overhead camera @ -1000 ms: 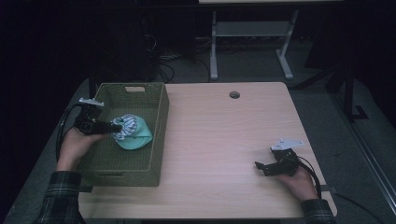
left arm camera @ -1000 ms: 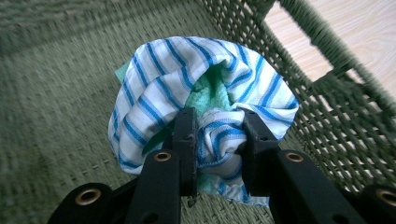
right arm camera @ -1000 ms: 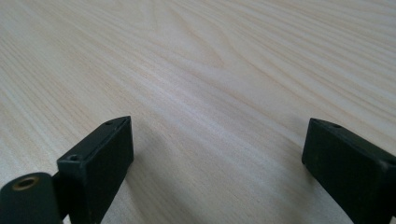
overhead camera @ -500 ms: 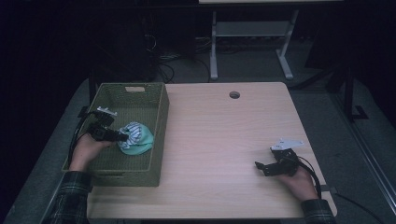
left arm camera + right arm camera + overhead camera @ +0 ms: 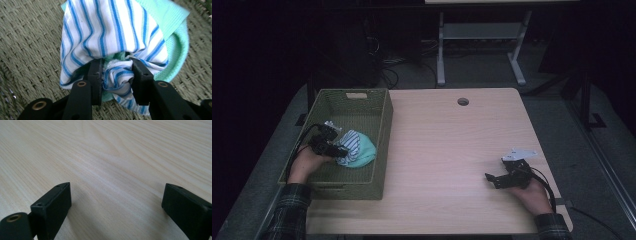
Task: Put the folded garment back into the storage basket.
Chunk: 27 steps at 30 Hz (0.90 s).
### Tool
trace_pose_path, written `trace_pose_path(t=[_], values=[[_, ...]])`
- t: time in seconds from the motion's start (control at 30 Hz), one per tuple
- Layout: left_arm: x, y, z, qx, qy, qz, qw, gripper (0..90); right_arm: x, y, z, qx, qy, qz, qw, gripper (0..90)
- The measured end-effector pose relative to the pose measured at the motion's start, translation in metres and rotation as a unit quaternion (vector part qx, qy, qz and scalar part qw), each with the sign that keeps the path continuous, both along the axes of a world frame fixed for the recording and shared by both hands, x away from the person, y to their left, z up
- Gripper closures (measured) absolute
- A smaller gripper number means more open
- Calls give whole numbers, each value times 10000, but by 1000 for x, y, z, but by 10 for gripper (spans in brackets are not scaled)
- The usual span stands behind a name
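Note:
A blue-and-white striped cloth lies bunched with a mint green cloth on the floor of the woven green basket at the table's left. My left gripper is down inside the basket, shut on a fold of the striped cloth. In the high view the left gripper sits just left of the cloth bundle. My right gripper rests on the bare wooden table near the front right, jaws wide apart with nothing between them.
The basket has a handle slot in its far wall. A round cable hole sits at the table's far edge. Beyond the table stand a white frame's legs on a dark floor.
My left gripper has sunk lower and toward the front of the basket, carrying the striped and green cloths down onto the basket floor. The right gripper has stayed still.

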State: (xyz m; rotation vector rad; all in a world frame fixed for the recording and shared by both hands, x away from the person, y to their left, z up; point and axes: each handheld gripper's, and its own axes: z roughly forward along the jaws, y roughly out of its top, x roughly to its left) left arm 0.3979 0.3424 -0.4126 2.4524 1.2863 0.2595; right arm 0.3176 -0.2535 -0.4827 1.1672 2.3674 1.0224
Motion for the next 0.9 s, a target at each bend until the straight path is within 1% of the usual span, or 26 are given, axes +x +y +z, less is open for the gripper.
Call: trace_pose_path(t=[0.13, 0.2, 0.37, 0.43, 0.47, 0.53, 0.6, 0.7, 0.73, 0.8, 0.9], values=[[-1, 2, 3, -113, -41, 34, 9999, 572, 0, 0, 0, 0, 5, -5, 10000, 86], [-2, 4, 4, -207, -92, 119, 9997, 511, 0, 0, 0, 7, 24, -8, 10000, 86], [-5, 9, 10, -458, -156, 196, 9986, 386, 0, 0, 0, -3, 24, -19, 10000, 86], [-6, 9, 13, -557, -206, 194, 9980, 319, 0, 0, 0, -4, 24, -16, 10000, 86], [-7, 9, 15, -623, -264, 204, 9975, 289, 0, 0, 0, -5, 20, -15, 10000, 86], [-8, 9, 20, -637, -365, 256, 9970, 241, 0, 0, 0, -6, 19, -14, 10000, 86], [-9, 9, 24, -709, -427, 327, 9960, 187, 0, 0, 0, -6, 20, -17, 10000, 86], [-12, 6, 33, -874, -584, 386, 9937, 156, 0, 0, 0, 10, 23, -36, 10000, 86], [-12, 5, 35, -877, -612, 358, 9936, 149, 0, 0, 0, 10, 24, -38, 10000, 85], [-15, 1, 41, -974, -736, 371, 9918, 149, 0, 0, 0, 10, 23, -40, 10000, 86], [-18, -8, 51, -1097, -864, 276, 9898, 149, 0, 0, 0, 10, 23, -41, 10000, 85]])
